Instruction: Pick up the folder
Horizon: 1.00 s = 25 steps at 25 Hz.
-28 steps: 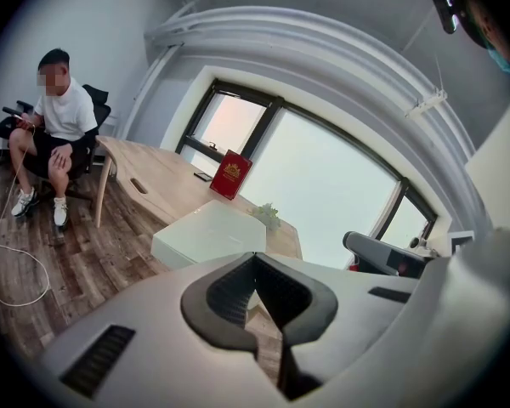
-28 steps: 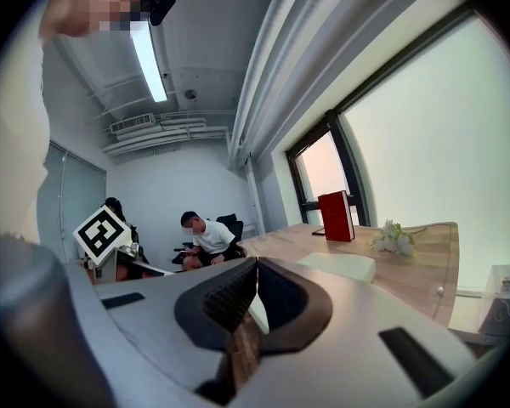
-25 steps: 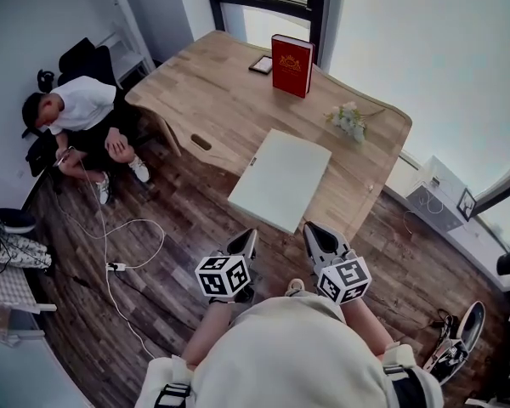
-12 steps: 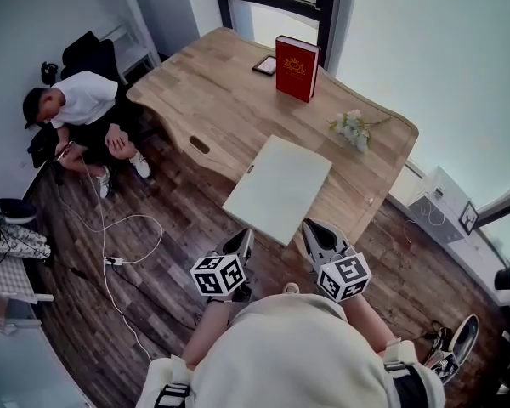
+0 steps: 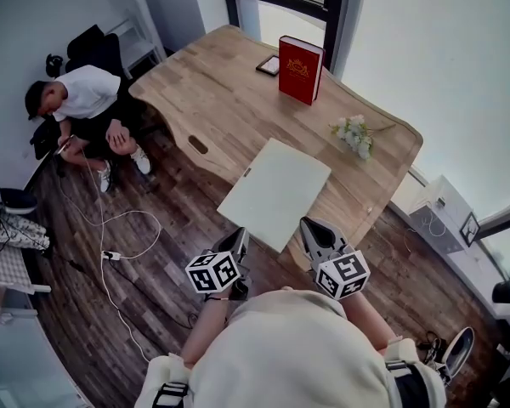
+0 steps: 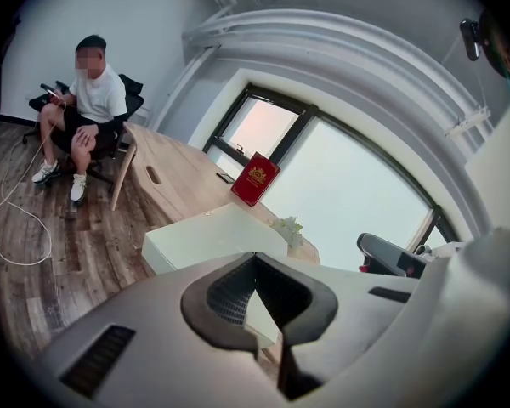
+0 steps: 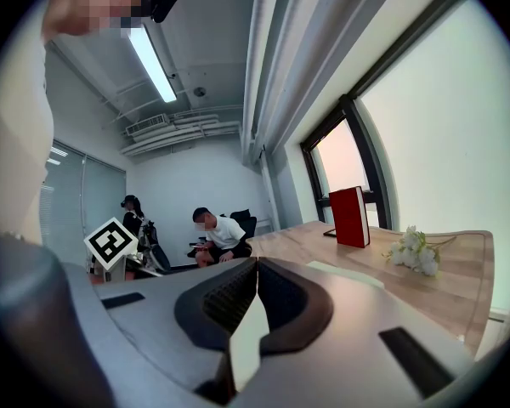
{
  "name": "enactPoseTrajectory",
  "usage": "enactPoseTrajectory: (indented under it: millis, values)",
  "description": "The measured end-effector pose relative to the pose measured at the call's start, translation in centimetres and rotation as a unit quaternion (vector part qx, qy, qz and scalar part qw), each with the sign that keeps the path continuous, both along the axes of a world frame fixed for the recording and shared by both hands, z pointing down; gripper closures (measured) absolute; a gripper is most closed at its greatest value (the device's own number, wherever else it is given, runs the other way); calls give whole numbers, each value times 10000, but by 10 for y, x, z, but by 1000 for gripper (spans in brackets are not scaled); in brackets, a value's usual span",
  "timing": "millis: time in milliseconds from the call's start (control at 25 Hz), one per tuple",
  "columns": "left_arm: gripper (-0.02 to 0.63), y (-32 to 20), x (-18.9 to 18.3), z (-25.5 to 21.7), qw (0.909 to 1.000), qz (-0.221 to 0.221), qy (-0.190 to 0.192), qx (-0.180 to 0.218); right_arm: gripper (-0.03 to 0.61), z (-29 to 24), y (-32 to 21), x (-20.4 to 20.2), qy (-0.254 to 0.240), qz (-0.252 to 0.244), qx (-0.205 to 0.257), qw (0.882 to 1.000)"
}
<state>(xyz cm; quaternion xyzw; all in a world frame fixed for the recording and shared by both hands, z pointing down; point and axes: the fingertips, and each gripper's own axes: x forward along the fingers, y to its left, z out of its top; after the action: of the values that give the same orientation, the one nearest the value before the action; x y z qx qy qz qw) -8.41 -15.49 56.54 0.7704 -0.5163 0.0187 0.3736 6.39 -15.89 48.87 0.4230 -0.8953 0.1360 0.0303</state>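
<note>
The left gripper [image 5: 240,239], jaws pressed together on nothing, had edged nearer the folder [image 5: 276,192] than a second before. That flat, pale rectangle lay overhanging the near rim of the wooden desk [image 5: 212,92]. The right gripper [image 5: 313,230], also closed and empty, had crept nearer too.

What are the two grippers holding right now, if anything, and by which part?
Nothing. The left gripper and right gripper are both shut and empty, close to the folder lying on the table.
</note>
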Motion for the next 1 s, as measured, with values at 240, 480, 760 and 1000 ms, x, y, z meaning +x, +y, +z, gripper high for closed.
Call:
enactPoseTrajectory:
  millis: [240,480,760,1000]
  values:
    - [594,-7,-1,12,9996,-257,78,-113,558,4,-10,8,-13,-104,5,9999]
    - [594,-11,-3,21,9971,-501,537,-219,558,11,-13,16,-10,-142,-93,9999]
    - [594,-8,-5,35,9900,-641,1156,-501,558,16,-11,19,-65,-125,-193,9997]
    - [520,-9,-5,49,9748,-629,2028,-684,558,23,-6,18,-87,-61,-291,9995]
